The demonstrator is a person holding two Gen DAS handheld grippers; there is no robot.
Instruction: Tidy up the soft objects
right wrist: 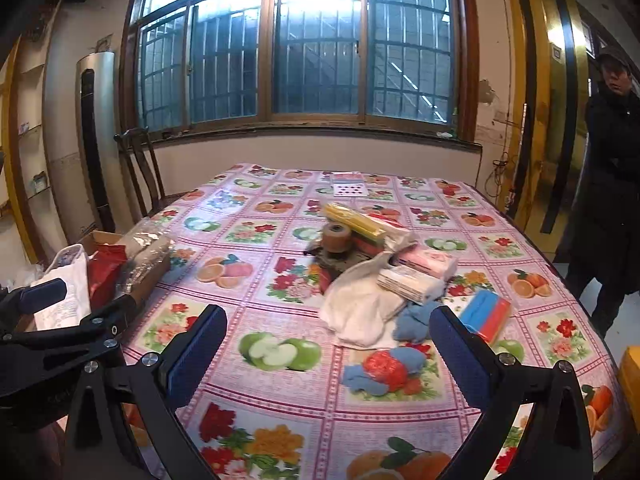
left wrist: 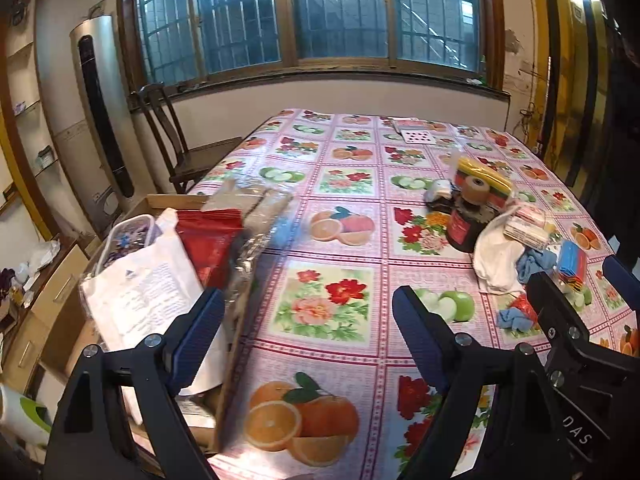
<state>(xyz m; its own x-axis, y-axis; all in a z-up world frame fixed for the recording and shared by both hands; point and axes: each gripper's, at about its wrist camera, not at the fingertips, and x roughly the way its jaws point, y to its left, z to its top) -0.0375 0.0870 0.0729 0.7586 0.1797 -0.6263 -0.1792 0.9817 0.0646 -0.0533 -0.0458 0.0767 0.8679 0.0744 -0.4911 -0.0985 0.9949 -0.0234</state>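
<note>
A heap of soft things lies on the fruit-print tablecloth (right wrist: 276, 284): a white cloth (right wrist: 360, 304), a blue cloth (right wrist: 412, 324), tissue packs (right wrist: 412, 284), a yellow sponge pack (right wrist: 354, 216), a blue-and-red pack (right wrist: 486, 314), and a red mesh ball on blue cloth (right wrist: 384, 368). My right gripper (right wrist: 330, 352) is open just short of the heap, holding nothing. My left gripper (left wrist: 308, 332) is open over the table's left edge, beside a cardboard box (left wrist: 176, 200) that holds a white bag (left wrist: 140, 292), a red packet (left wrist: 208, 240) and a clear-wrapped packet (left wrist: 256, 220).
A tape roll (right wrist: 336, 236) sits on a dark jar (left wrist: 464, 228) within the heap. Playing cards (right wrist: 348, 188) lie at the far side of the table. A wooden chair (left wrist: 172, 140) stands at the back left. A person in dark clothes (right wrist: 612, 184) stands at the right.
</note>
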